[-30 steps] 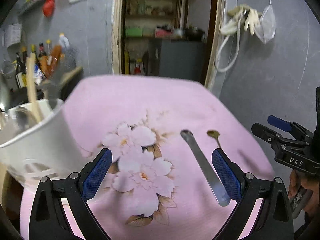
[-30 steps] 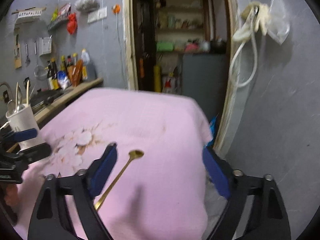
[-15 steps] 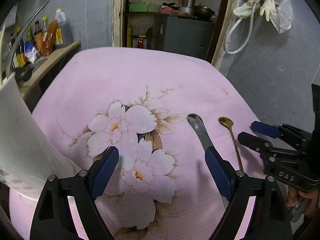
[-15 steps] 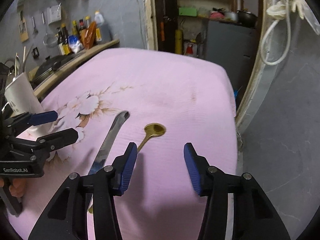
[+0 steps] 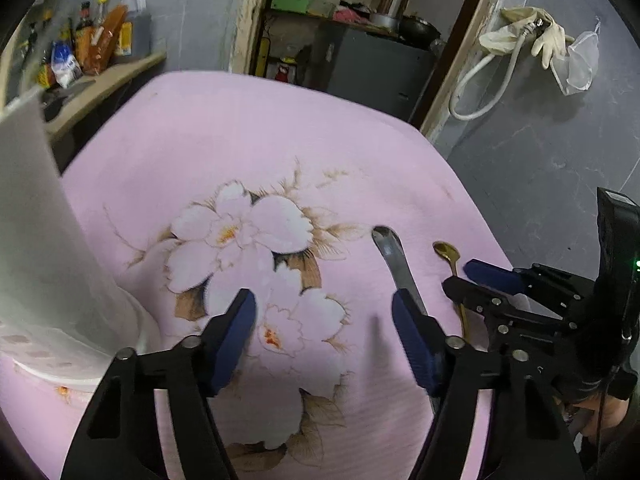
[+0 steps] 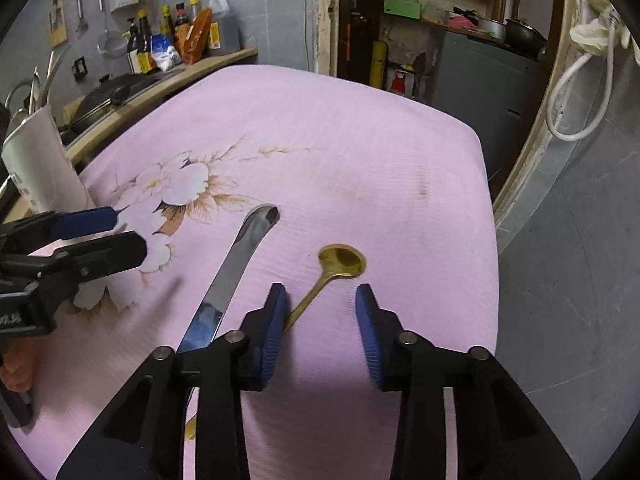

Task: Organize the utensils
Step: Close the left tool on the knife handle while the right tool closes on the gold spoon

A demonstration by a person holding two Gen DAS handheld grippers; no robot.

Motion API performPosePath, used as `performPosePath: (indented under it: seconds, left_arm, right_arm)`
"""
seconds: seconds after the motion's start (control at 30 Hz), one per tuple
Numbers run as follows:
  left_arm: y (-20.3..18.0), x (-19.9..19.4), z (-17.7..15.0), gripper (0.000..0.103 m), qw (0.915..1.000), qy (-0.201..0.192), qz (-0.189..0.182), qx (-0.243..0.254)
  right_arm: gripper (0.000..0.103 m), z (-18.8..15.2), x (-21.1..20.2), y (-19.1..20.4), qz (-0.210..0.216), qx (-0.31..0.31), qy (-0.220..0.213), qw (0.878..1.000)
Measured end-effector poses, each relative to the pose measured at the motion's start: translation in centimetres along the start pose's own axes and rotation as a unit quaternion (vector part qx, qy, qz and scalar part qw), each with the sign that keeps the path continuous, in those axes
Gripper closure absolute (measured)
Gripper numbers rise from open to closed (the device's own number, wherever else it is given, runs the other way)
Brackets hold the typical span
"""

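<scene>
Right claw (image 6: pixel 320 320) gaping, empty, straddling the gold spoon (image 6: pixel 340 261) handle on the pink tabletop (image 6: pixel 360 152). Left claw (image 5: pixel 322 330) wide too, holding nothing, beside the steel knife (image 6: pixel 236 276). White holder (image 6: pixel 36 168) waits far left. Looks like the pickup step: next, lower, centre the handle, squeeze.

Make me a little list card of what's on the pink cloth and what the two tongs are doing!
cloth: pink flowered cloth
gold spoon: lying flat, handle under right tongs
silver utensil: flat, left of the spoon
white holder: far left, utensils inside
right tongs: open, over the spoon handle
left tongs: open, empty
</scene>
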State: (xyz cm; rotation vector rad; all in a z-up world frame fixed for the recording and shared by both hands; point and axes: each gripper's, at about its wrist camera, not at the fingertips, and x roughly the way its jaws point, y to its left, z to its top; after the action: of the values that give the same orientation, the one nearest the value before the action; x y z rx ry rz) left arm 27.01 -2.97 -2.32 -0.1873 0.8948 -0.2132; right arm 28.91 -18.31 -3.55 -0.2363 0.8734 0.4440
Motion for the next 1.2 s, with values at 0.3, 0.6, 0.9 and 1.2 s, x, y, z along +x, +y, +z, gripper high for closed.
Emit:
performPosePath:
  seconds: [0.3, 0.6, 0.9, 1.2]
  left_arm:
    - [-2.1, 2.1, 1.3, 0.051, 0.9977, 0.046, -0.025, 0.043]
    - [-4.2, 4.8, 2.3, 0.051, 0.9941, 0.076, 0.002, 0.078]
    - [-4.3, 4.2, 1.1, 0.088, 0.992, 0.08, 0.003, 0.097]
    - [-2.5, 0.3, -3.4, 0.09, 0.9904, 0.087, -0.008, 0.108]
  right_arm:
    - [0.093, -1.1, -1.3, -0.5, 0.006, -0.001, -0.001, 1.0]
    - [0.094, -2.5, -2.3, -1.5, 0.013, 0.022, -0.008, 1.0]
    - [0.095, -3.7, -3.1, -1.5, 0.039, 0.046, -0.013, 0.998]
    - [0.096, -6.8, -5.6, 0.2, 0.049, 0.044, -0.023, 0.998]
